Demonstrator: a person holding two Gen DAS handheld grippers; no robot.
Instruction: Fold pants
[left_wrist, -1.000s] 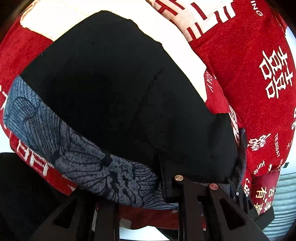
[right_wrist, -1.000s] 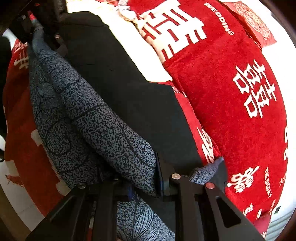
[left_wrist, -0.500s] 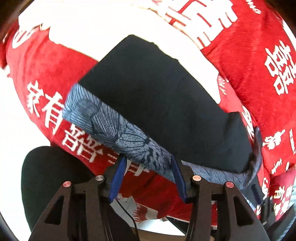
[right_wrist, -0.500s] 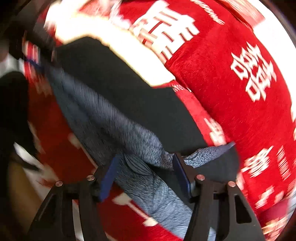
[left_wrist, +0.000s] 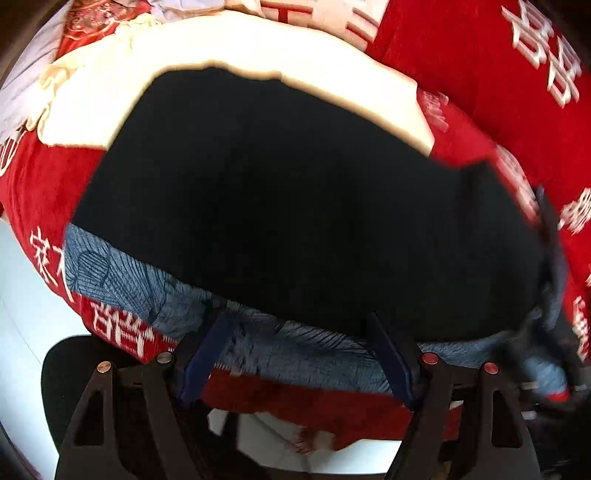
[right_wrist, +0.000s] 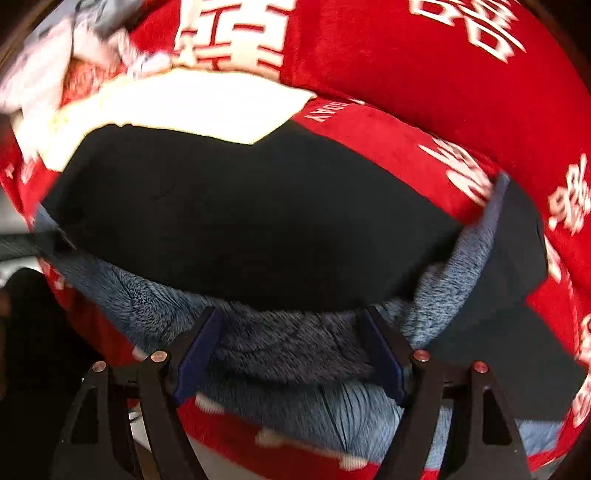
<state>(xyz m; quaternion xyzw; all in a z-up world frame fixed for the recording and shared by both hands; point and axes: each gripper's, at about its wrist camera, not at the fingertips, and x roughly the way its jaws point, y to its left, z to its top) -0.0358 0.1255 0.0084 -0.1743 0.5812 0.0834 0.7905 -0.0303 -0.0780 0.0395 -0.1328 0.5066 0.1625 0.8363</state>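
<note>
1. The pants (left_wrist: 306, 206), black with a blue-grey patterned layer showing beneath, lie folded on a red blanket (left_wrist: 480, 74) printed with white characters.
2. The left hand-held gripper (left_wrist: 295, 354) has just been opening; its jaws stand wide over the near patterned edge, pads clear of cloth.
3. The right hand-held gripper (right_wrist: 291, 350) has likewise just been opening and stands wide, gripping nothing.
4. Risk: a pad snagging the loose edge on withdrawal could drag the top layer and undo the fold.

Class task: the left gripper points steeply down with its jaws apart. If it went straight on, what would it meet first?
Probably the grey-blue patterned edge of the pants, lying between the left gripper's open jaws; depth is unclear.
</note>
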